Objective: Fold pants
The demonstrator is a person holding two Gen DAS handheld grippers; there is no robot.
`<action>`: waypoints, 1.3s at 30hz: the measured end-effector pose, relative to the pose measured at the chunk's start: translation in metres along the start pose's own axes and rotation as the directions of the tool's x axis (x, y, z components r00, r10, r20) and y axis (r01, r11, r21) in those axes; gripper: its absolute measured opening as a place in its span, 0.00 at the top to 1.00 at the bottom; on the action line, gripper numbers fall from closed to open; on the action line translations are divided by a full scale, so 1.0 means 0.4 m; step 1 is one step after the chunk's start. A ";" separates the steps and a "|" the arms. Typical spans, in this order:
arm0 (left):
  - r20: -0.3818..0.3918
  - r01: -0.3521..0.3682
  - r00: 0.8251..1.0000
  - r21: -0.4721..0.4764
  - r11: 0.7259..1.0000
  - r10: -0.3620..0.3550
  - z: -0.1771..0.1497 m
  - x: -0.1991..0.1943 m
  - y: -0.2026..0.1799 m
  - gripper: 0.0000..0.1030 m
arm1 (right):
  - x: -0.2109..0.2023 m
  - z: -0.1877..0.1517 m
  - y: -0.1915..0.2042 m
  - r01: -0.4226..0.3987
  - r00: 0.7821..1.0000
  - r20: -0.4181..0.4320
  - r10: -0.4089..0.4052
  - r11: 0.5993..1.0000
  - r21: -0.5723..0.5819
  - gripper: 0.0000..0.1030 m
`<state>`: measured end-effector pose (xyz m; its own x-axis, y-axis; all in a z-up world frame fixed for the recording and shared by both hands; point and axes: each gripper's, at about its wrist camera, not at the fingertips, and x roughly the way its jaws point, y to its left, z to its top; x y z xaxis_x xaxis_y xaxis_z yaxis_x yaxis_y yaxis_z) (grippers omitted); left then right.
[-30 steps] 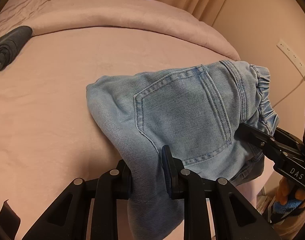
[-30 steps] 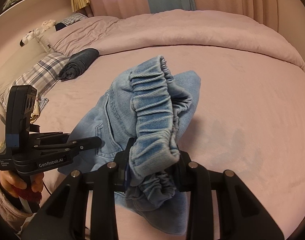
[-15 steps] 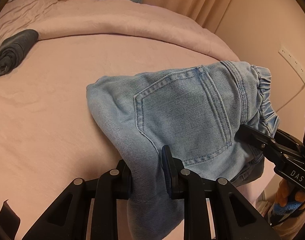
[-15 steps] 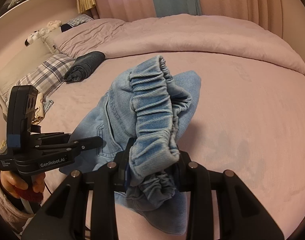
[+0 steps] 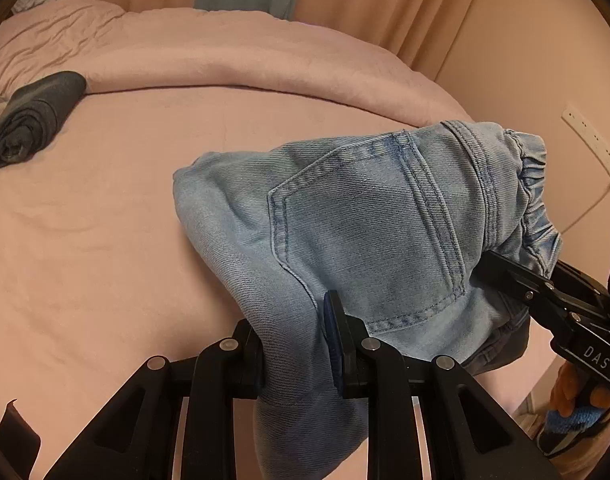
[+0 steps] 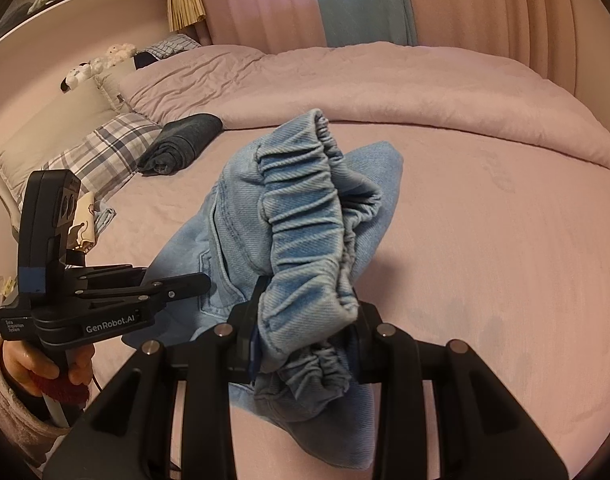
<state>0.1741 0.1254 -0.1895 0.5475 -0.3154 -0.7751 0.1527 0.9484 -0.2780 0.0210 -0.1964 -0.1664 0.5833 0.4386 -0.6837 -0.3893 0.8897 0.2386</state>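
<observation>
moved: pants [image 5: 357, 232] lifted slightly | both tools [image 5: 293, 348] [image 6: 305, 344] clamp denim | bed [image 6: 485, 220] open rightward

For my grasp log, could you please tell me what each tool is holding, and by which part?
Both hold the light blue jeans: the left tool pinches folded denim just below the back pocket, the right tool clamps the bunched elastic waistband.

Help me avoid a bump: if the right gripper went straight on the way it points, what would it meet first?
The right gripper, shut on the jeans, would likely carry them onto the pink bedspread; depth is unclear.
</observation>
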 end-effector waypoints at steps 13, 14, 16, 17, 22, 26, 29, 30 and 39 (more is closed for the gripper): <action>0.021 -0.015 1.000 0.007 1.000 0.015 -0.008 -0.014 -0.015 0.78 | 0.013 0.055 0.006 -0.009 1.000 0.024 0.010 1.000 -0.024 0.68; 0.023 -0.016 1.000 0.009 1.000 0.016 -0.008 -0.014 -0.017 0.78 | 0.014 0.058 0.006 -0.010 1.000 0.026 0.011 1.000 -0.023 0.68; 0.027 -0.019 0.999 0.011 1.000 0.018 -0.005 -0.018 -0.019 0.78 | 0.016 0.065 0.006 -0.009 0.999 0.031 0.010 1.000 -0.025 0.69; 0.029 -0.020 0.999 0.011 1.000 0.020 -0.005 -0.020 -0.020 0.78 | 0.017 0.069 0.005 -0.010 0.999 0.033 0.011 1.000 -0.024 0.68; 0.038 -0.024 0.999 0.017 1.000 0.023 -0.002 -0.025 -0.020 0.78 | 0.024 0.087 0.005 -0.008 0.999 0.044 0.009 1.000 -0.030 0.68; 0.048 -0.028 0.998 0.019 0.999 0.027 -0.004 -0.031 -0.021 0.78 | 0.030 0.105 0.006 -0.004 0.999 0.053 0.006 0.999 -0.036 0.68; 0.057 -0.032 0.998 0.024 0.999 0.030 -0.007 -0.036 -0.019 0.78 | 0.034 0.118 0.008 -0.001 0.998 0.062 0.003 0.999 -0.037 0.68; 0.059 -0.033 0.998 0.026 0.999 0.032 -0.009 -0.038 -0.020 0.78 | 0.036 0.123 0.007 0.000 0.998 0.065 0.002 0.999 -0.036 0.68; 0.078 -0.045 0.996 0.039 0.998 0.042 -0.018 -0.048 -0.021 0.78 | 0.062 0.172 -0.003 0.001 0.997 0.083 0.002 0.999 -0.041 0.68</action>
<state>0.1562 0.1235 -0.1764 0.6157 -0.2716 -0.7397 0.1596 0.9622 -0.2205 0.0850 -0.1778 -0.1364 0.6400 0.4495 -0.6232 -0.4171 0.8844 0.2096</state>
